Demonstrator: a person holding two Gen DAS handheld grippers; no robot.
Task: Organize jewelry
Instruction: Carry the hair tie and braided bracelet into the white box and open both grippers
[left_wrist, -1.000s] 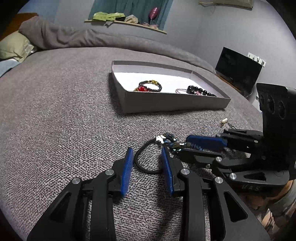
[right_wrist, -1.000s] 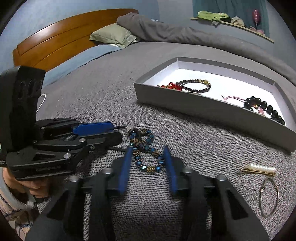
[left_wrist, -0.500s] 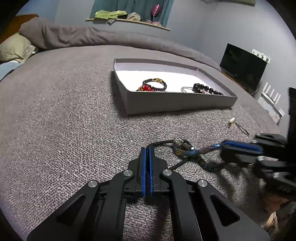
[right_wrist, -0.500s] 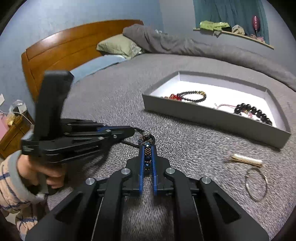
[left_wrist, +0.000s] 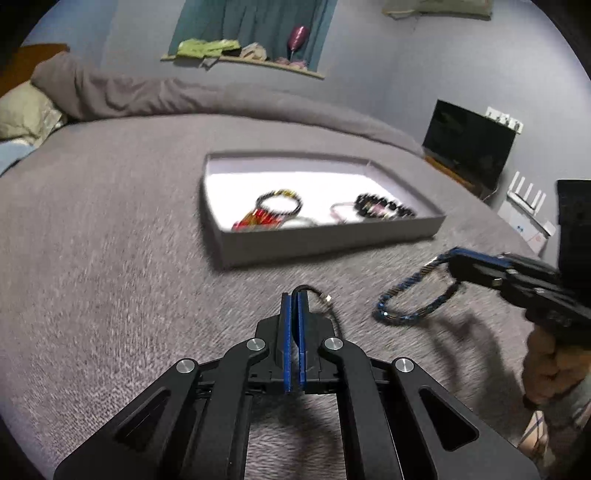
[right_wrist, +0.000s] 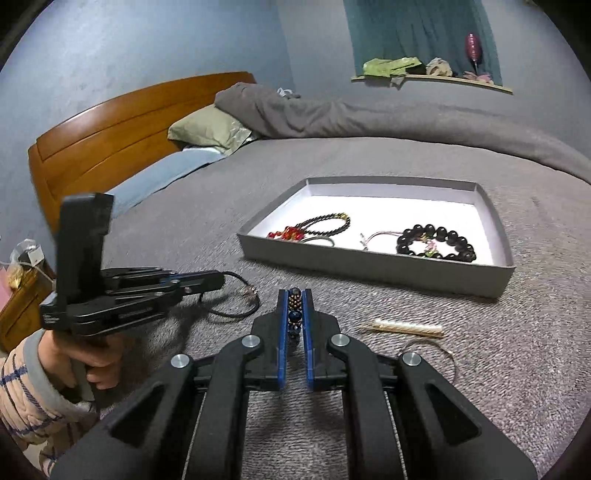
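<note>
My left gripper (left_wrist: 293, 295) is shut on a black cord bracelet (left_wrist: 321, 297) with a metal clasp, lifted over the grey bedspread. In the right wrist view the left gripper (right_wrist: 218, 282) holds the cord (right_wrist: 236, 314), which hangs down. My right gripper (right_wrist: 294, 293) is shut on a blue beaded bracelet (right_wrist: 294, 314). From the left wrist view the right gripper (left_wrist: 452, 258) holds the blue bracelet (left_wrist: 413, 299) as a dangling loop. A shallow grey box (right_wrist: 424, 273) ahead holds a red and dark bead bracelet (right_wrist: 317, 225) and a black bead bracelet (right_wrist: 436, 245).
A pearl hair clip (right_wrist: 406, 328) and a thin metal ring (right_wrist: 428, 354) lie on the bedspread right of my right gripper. A pillow (right_wrist: 210, 129) and wooden headboard (right_wrist: 110, 133) are at the far left. A dark screen (left_wrist: 469, 147) stands by the wall.
Both grippers closed on their bracelets, then lifted and moved apart. The blue bracelet now hangs free from the right gripper and the black cord is off the bedspread.
</note>
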